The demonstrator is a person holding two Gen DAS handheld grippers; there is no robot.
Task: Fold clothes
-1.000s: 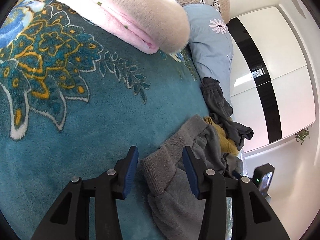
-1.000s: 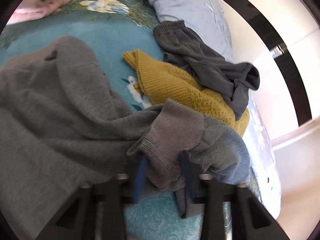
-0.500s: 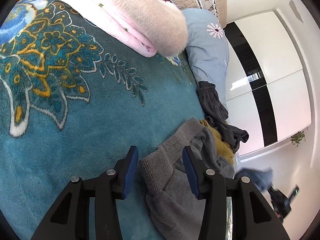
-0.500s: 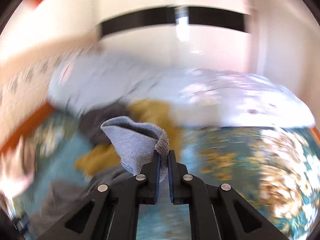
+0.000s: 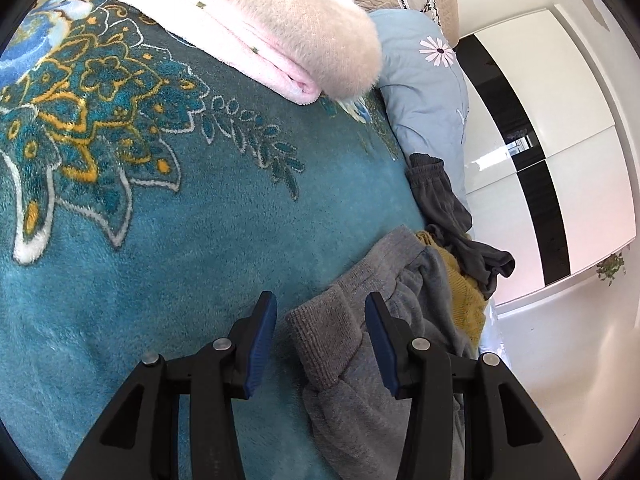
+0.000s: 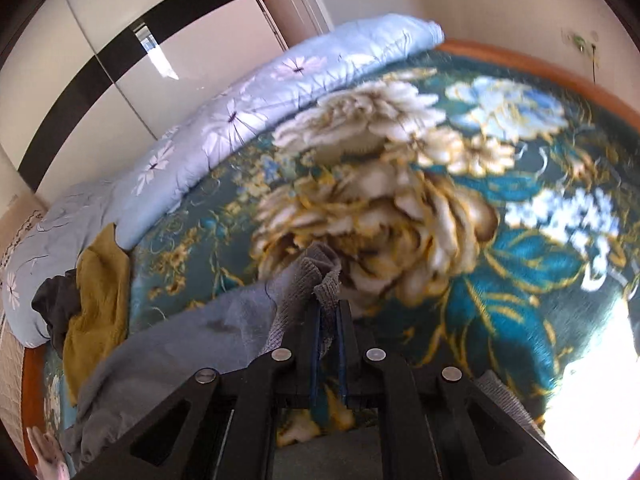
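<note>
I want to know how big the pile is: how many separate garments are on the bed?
3. A grey sweater, one cuff between the left hand-held gripper, another shut in the right hand-held gripper; a mustard knit beside it; a dark grey garment atop that. More may lie hidden.

You get bright daylight in both views. Glare whitens the wardrobe doors (image 5: 532, 92) and burns out the lower right corner beyond the floral blanket (image 6: 460, 208), whose flowers are motion-smeared. Around the blanket (image 5: 180, 240), the fisheye bends the edges into a dark rim.
</note>
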